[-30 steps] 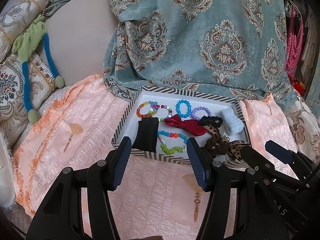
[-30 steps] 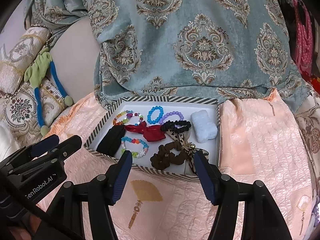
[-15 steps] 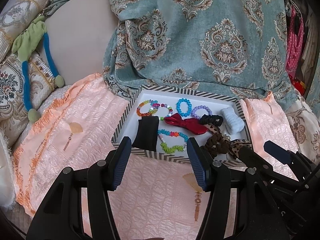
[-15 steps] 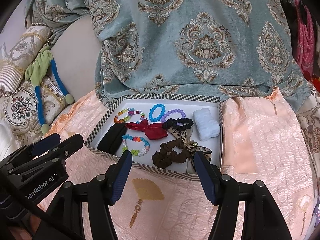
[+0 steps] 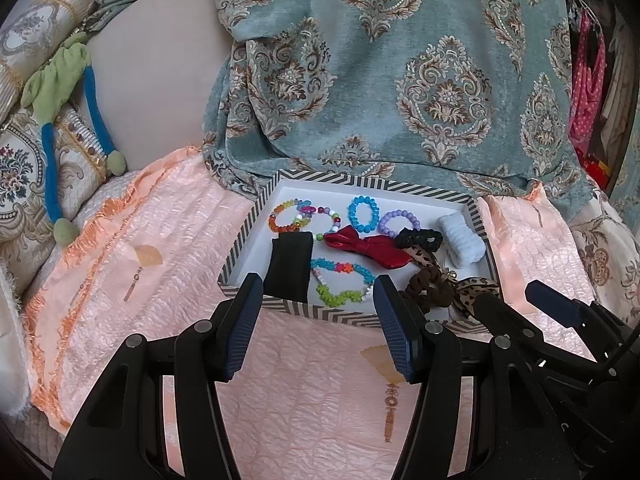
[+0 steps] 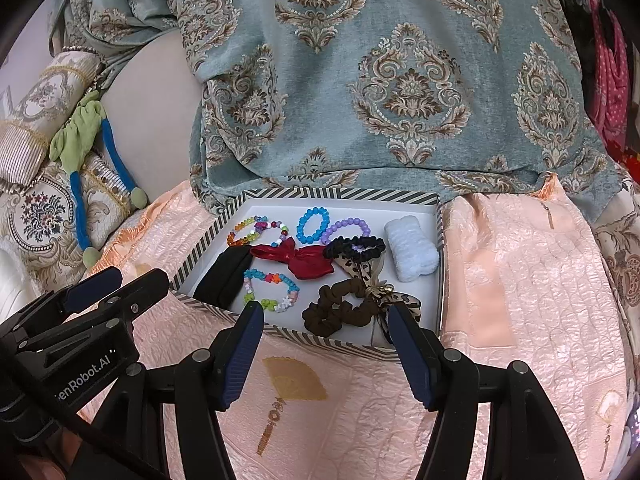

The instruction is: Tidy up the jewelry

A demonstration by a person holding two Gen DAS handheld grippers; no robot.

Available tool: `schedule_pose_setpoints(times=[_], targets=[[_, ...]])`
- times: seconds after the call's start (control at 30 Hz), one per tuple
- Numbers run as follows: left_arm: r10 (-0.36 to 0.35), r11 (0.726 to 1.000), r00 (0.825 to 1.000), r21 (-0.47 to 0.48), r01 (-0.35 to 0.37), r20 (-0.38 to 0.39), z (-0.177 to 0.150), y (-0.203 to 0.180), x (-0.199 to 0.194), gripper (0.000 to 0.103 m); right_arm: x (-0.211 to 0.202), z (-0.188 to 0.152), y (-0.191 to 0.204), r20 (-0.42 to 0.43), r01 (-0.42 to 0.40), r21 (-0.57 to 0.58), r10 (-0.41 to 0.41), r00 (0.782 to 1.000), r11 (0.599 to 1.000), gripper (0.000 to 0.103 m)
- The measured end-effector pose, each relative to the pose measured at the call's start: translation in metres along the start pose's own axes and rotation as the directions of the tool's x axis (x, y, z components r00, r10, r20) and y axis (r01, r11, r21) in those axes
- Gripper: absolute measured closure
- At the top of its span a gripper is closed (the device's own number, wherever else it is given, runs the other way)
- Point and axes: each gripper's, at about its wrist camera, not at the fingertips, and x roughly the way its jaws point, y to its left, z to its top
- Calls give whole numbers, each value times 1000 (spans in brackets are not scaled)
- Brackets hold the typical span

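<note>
A striped-rim white tray [image 5: 372,184] [image 6: 352,193] lies on a peach quilt. It holds several bead bracelets, among them a blue one [image 5: 363,213] [image 6: 313,224] and a purple one [image 5: 399,222] [image 6: 347,229]. A red bow [image 5: 370,252] [image 6: 306,260], a black scrunchie [image 5: 419,237] [image 6: 354,246], a brown scrunchie [image 5: 430,290] [image 6: 340,312], a black band [image 5: 290,266] [image 6: 224,276] and a pale blue roll [image 5: 460,240] [image 6: 410,249] lie there too. My left gripper [image 5: 316,330] hovers open before the tray's near rim. My right gripper [image 6: 326,354] hovers open beside it, nothing between its fingers.
A teal patterned throw [image 5: 380,72] hangs behind the tray. Embroidered cushions [image 5: 24,168] and a green and blue cloth tie [image 5: 60,88] sit at the left. Pink garments [image 5: 588,80] hang at the right. The peach quilt [image 5: 168,248] spreads around the tray.
Both views have shifted slightly, the tray sitting a little higher in the right wrist view; nothing in the tray has moved and both grippers keep the same opening.
</note>
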Motion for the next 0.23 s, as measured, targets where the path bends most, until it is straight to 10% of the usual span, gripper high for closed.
schedule_pose_setpoints(times=[0.23], targets=[[-16, 1000, 1000, -7, 16, -2, -1, 1, 0, 46, 1, -3, -10, -5, 7, 18, -7, 1000, 1000, 40]])
